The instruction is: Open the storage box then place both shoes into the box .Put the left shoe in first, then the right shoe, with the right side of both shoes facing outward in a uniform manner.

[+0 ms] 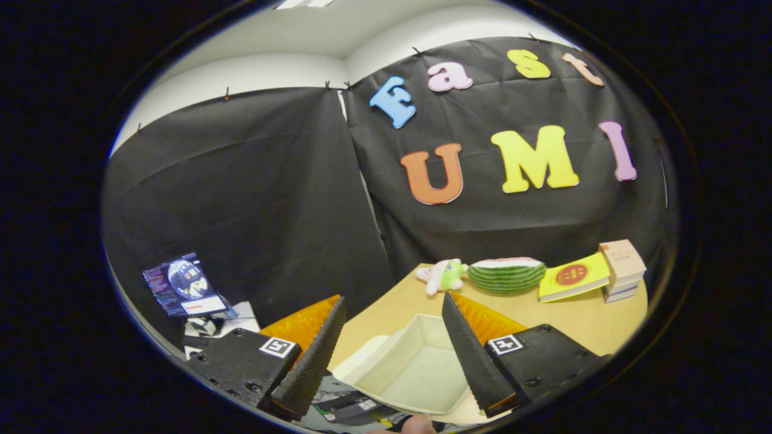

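A: Holding the gripper with its fingers spread wide on nothing, you have the storage box between them, open, inside bare.

B: And beyond it?

A: On your table: plush toy, watermelon-slice toy, books.
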`<action>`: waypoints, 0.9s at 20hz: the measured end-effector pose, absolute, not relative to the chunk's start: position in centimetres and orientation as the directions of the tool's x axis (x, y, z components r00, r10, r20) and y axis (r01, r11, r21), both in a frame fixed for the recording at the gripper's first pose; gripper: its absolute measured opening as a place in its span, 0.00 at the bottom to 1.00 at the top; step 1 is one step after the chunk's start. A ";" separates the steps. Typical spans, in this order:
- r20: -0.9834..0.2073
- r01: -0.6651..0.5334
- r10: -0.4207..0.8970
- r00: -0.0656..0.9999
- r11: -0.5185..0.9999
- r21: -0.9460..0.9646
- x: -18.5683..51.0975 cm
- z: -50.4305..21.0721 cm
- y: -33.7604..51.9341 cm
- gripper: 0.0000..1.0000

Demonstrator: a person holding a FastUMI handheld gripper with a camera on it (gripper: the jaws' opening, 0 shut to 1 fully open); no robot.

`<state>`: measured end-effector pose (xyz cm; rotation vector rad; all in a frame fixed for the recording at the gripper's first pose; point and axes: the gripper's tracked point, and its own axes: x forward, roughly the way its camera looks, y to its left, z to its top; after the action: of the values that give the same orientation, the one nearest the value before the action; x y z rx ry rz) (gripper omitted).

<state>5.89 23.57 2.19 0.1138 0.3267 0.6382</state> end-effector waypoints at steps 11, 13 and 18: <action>-0.550 -0.353 0.289 0.784 0.936 -0.011 7.2 -11.4 8.0 1.00; -0.646 -0.368 0.288 0.707 0.930 0.011 6.8 -15.6 7.0 1.00; -0.816 -0.286 0.256 0.519 0.951 0.116 6.4 -23.1 4.5 1.00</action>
<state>6.43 4.51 -23.11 -0.0344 0.9724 0.3251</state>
